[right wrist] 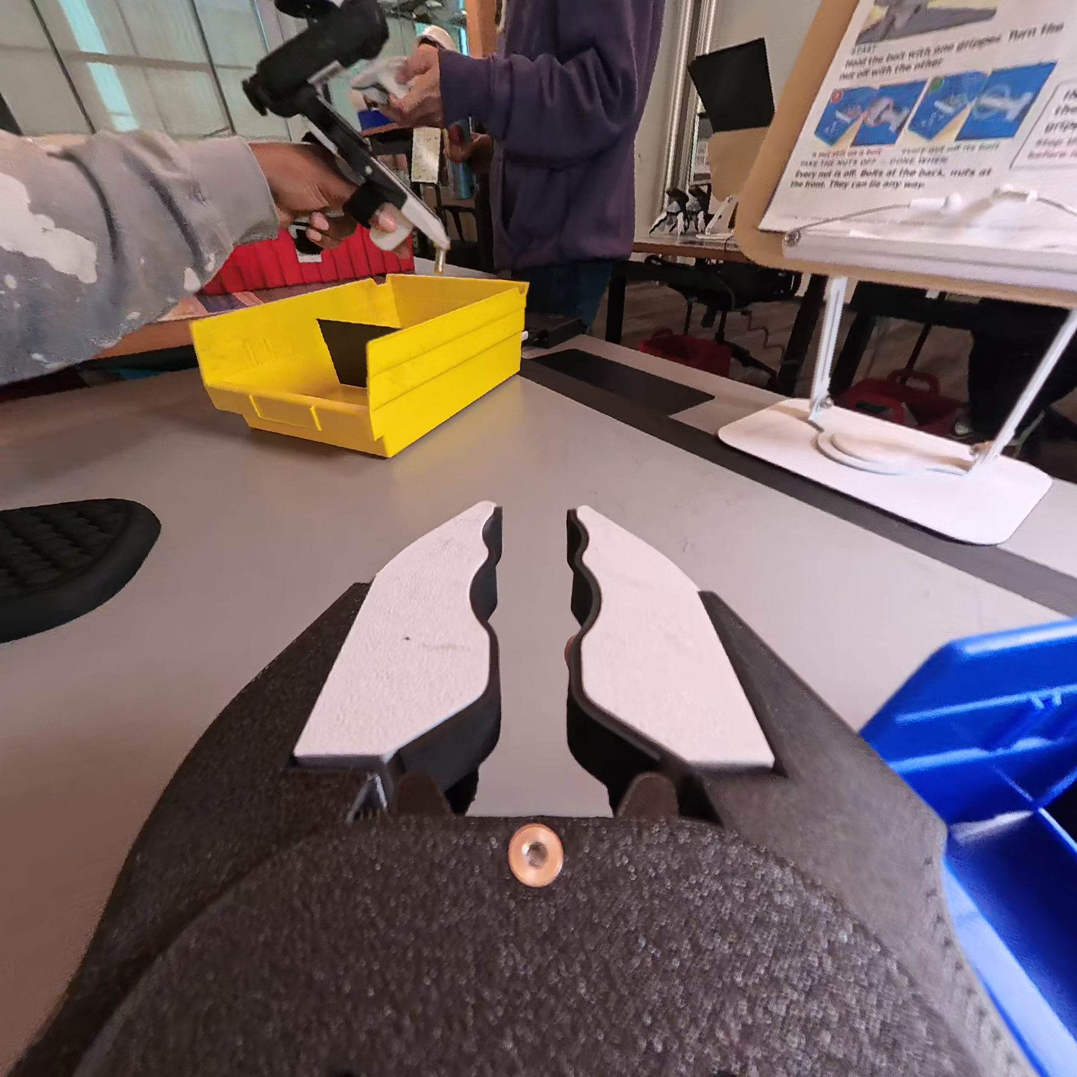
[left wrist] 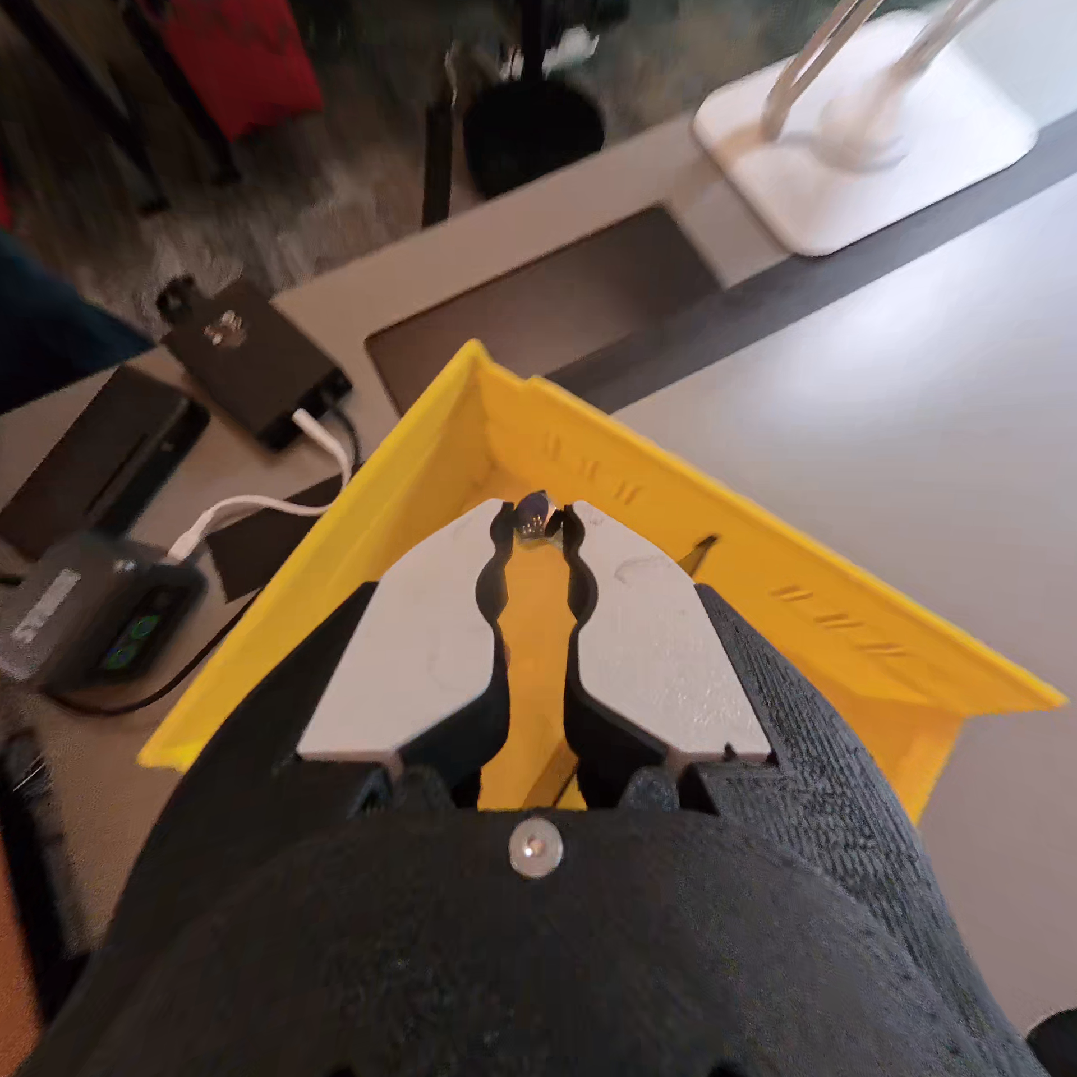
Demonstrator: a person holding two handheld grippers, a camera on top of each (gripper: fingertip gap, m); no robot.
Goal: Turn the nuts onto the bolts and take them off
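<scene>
My left gripper (left wrist: pixel 535 524) is shut on a small metal fastener (left wrist: pixel 533 518), pinched at the fingertips; I cannot tell if it is a bolt or a nut. It hangs above the far corner of the yellow bin (left wrist: pixel 728 553). The right wrist view shows this left gripper (right wrist: pixel 434 236) from the side, held by a hand, with the brassy fastener (right wrist: pixel 440 260) just above the yellow bin's (right wrist: pixel 443 373) back rim. My right gripper (right wrist: pixel 533 524) is open and empty, low over the grey table (right wrist: pixel 349 495), well in front of the bin.
A blue bin (right wrist: pixel 991 757) sits at my right gripper's right. A white stand (right wrist: pixel 874 460) with an instruction board stands at the back right. A black pad (right wrist: pixel 58 553) lies at left. Dark devices (left wrist: pixel 116 606) with white cables lie left of the yellow bin. A person (right wrist: pixel 559 145) stands behind the table. Spacing between my two grippers at the tips: around 45 cm.
</scene>
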